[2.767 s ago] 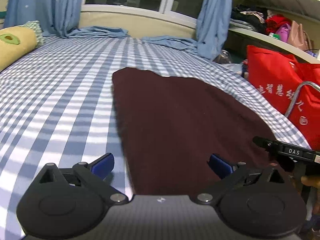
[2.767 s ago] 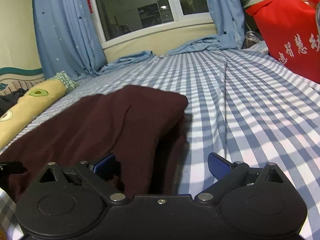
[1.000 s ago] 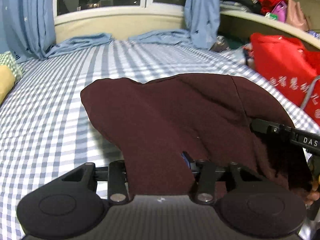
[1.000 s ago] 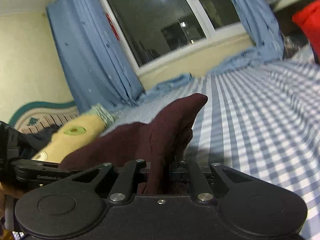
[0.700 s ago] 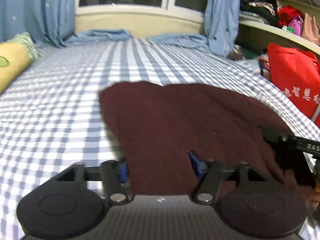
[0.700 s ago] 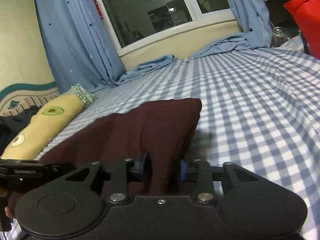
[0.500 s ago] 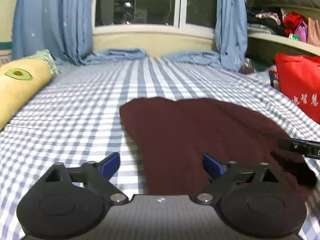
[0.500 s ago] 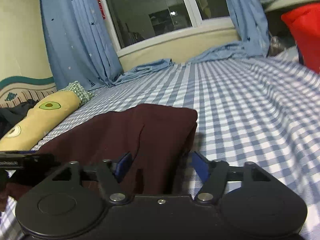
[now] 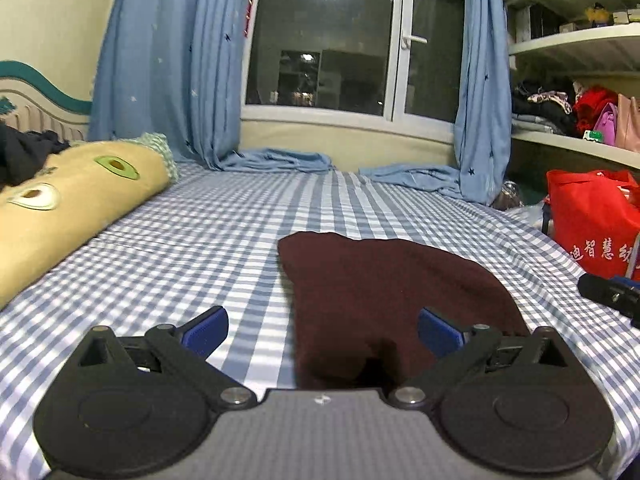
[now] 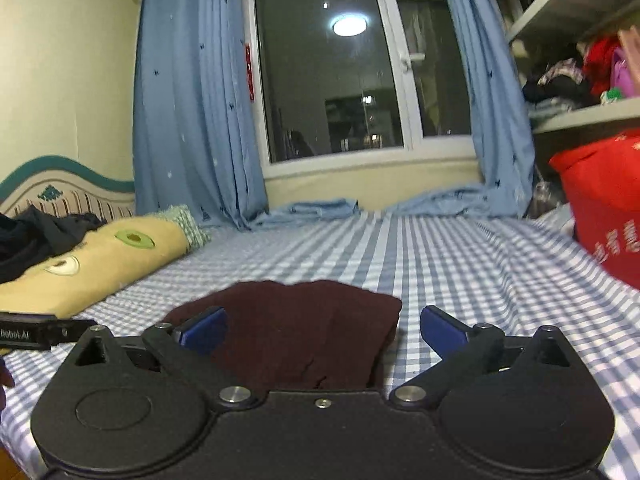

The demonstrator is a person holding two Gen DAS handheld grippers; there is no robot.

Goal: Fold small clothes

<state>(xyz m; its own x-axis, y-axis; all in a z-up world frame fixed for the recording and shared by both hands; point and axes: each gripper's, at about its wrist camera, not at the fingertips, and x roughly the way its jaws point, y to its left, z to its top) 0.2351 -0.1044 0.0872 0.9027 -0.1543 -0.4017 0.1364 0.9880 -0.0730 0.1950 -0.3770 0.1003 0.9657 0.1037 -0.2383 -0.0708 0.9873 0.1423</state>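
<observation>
A dark maroon garment [image 9: 384, 300] lies folded on the blue checked bed sheet [image 9: 200, 248]. In the left wrist view my left gripper [image 9: 320, 332] has its jaws opening wide. The cloth's near edge lies low between the blue pads [image 9: 204, 330], which do not touch it. In the right wrist view my right gripper [image 10: 322, 328] is likewise opening, the garment [image 10: 304, 344] lying beyond and between its fingers, untouched. The right gripper's tip [image 9: 608, 296] shows at the left view's right edge; the left gripper's finger [image 10: 40, 334] shows at the right view's left edge.
A yellow avocado-print pillow [image 9: 68, 204] lies along the bed's left side, dark clothes [image 10: 36, 236] behind it. A red bag [image 9: 592, 220] stands at the bed's right edge under shelves [image 9: 576, 144]. Blue curtains [image 9: 168, 60] pool at the window end.
Both grippers, shut on the garment's edge a second ago, have opened wide and drawn back. The garment has dropped flat onto the sheet in a folded shape.
</observation>
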